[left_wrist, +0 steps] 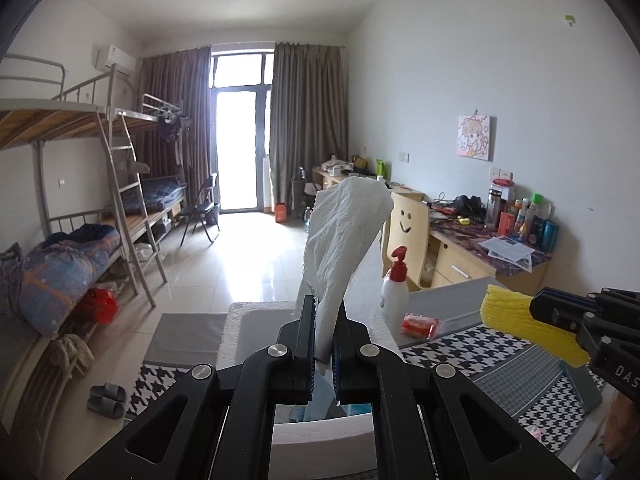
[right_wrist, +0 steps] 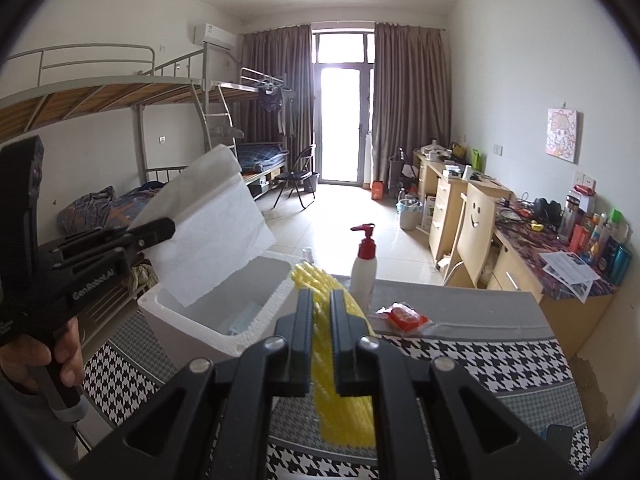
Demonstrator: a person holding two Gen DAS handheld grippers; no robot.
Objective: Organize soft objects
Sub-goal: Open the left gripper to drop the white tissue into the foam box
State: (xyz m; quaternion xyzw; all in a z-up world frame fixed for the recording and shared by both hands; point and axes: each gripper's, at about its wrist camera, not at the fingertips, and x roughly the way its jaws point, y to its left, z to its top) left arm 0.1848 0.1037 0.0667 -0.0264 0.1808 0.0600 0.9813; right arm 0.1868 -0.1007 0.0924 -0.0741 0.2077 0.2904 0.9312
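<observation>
My left gripper (left_wrist: 323,306) is shut on a white paper towel (left_wrist: 344,236) that stands up from between its jaws, above the white foam box (left_wrist: 236,332). Seen from the right wrist, the same towel (right_wrist: 212,232) hangs over the foam box (right_wrist: 180,320), pinched by the left gripper (right_wrist: 170,228). My right gripper (right_wrist: 321,300) is shut on a yellow ribbed sponge (right_wrist: 340,380) over the houndstooth tablecloth (right_wrist: 460,360). From the left wrist the sponge (left_wrist: 516,320) shows at right in the right gripper (left_wrist: 534,308). Something blue lies inside the box.
A white pump bottle with a red top (right_wrist: 364,264) stands at the table's far edge beside a red packet (right_wrist: 406,317). A hand (right_wrist: 60,356) holds the left gripper's handle. Bunk beds line the left wall, desks and a chair the right.
</observation>
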